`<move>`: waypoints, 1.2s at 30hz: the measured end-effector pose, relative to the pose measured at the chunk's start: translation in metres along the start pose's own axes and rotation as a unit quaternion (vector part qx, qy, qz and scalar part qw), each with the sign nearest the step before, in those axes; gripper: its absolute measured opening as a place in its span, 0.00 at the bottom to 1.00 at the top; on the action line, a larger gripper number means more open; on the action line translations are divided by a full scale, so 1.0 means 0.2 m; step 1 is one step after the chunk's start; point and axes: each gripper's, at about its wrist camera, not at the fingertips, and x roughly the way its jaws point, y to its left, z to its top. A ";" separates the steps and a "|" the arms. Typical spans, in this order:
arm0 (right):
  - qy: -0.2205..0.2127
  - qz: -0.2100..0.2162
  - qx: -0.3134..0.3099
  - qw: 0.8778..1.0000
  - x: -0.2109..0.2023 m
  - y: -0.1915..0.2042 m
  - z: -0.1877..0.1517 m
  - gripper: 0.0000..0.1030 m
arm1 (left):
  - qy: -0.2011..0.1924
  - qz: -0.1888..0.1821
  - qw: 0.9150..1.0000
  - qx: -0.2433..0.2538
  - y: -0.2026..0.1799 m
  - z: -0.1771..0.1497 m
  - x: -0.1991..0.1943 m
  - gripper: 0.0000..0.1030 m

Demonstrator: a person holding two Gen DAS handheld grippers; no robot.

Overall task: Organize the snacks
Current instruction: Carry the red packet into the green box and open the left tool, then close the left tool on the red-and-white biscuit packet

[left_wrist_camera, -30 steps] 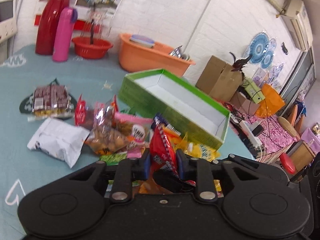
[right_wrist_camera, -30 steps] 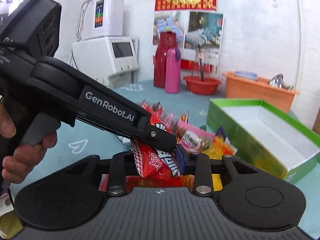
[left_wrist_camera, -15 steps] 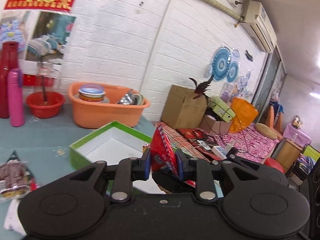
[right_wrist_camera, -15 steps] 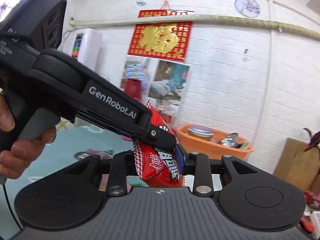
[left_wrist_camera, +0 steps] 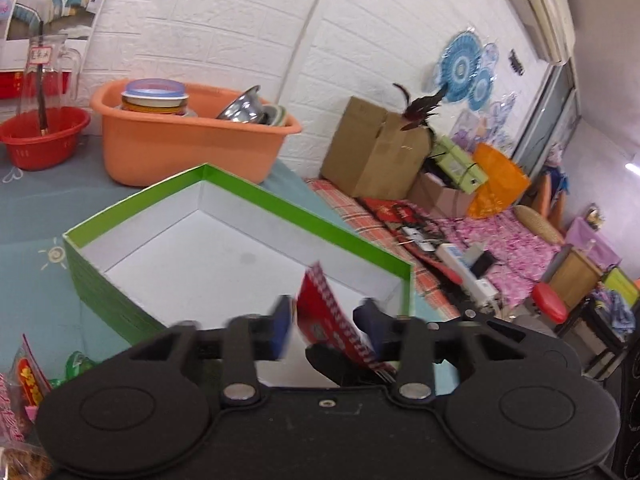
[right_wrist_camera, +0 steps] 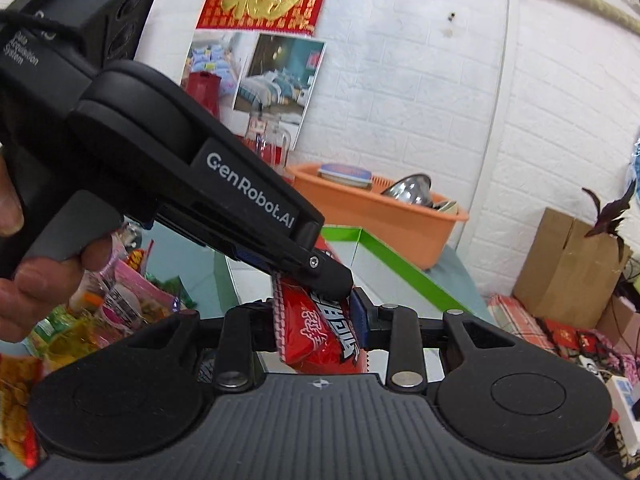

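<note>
my red snack packet [right_wrist_camera: 320, 336] is glossy crinkly foil-plastic, the green box [left_wrist_camera: 332, 232] is matt cardboard with a smooth white inside, orange tub [left_wrist_camera: 188, 140] is smooth plastic, and the bowl [left_wrist_camera: 244, 109] in it looks like shiny metal

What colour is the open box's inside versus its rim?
The box is white inside, with a green rim and outer walls; clearest in the left wrist view.

box [left_wrist_camera: 224, 216] on table [left_wrist_camera: 28, 208] | basin [left_wrist_camera: 180, 140] behind box | snack pile [right_wrist_camera: 120, 304] left of box

Bright even light, fisheye bending, motion blur
</note>
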 end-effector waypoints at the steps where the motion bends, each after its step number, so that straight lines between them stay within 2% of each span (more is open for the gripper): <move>1: 0.009 0.004 0.001 1.000 0.04 0.00 -0.01 0.58 | -0.003 0.013 1.000 -0.001 0.01 -0.01 0.00 1.00; 3: 0.030 0.013 0.007 0.999 0.08 0.00 -0.02 0.85 | -0.018 0.033 0.999 0.005 0.02 -0.03 -0.04 1.00; 5: 0.024 -0.010 0.023 0.999 0.08 -0.01 -0.04 1.00 | -0.021 0.040 0.999 0.015 0.03 -0.04 -0.08 1.00; 7: 0.030 -0.027 0.044 0.998 0.06 -0.03 -0.03 1.00 | -0.017 0.046 0.999 0.009 0.03 -0.05 -0.13 1.00; 12: 0.019 -0.004 0.118 0.993 -0.13 -0.11 0.05 1.00 | -0.013 0.049 0.999 -0.015 0.00 -0.06 -0.33 1.00; 15: 0.000 -0.001 0.141 0.990 -0.29 -0.09 0.08 1.00 | -0.033 0.052 0.998 -0.009 -0.06 -0.12 -0.48 1.00; 20: -0.009 0.039 0.170 0.985 -0.46 -0.02 0.02 1.00 | -0.064 0.075 0.995 0.020 -0.14 -0.29 -0.72 1.00; 25: 0.019 0.065 0.209 0.976 -0.52 0.07 -0.08 1.00 | -0.056 0.094 0.994 0.014 -0.12 -0.50 -0.83 1.00; 28: 0.044 0.075 0.233 0.969 -0.52 0.11 -0.12 1.00 | -0.047 0.111 0.993 -0.011 -0.08 -0.63 -0.88 1.00; 32: 0.068 0.091 0.250 0.961 -0.56 0.21 -0.14 1.00 | -0.033 0.113 0.992 -0.054 0.03 -0.74 -0.93 1.00; 36: 0.074 0.164 0.237 0.955 -0.58 0.33 -0.15 1.00 | -0.033 0.123 0.988 -0.090 0.12 -0.81 -1.00 1.00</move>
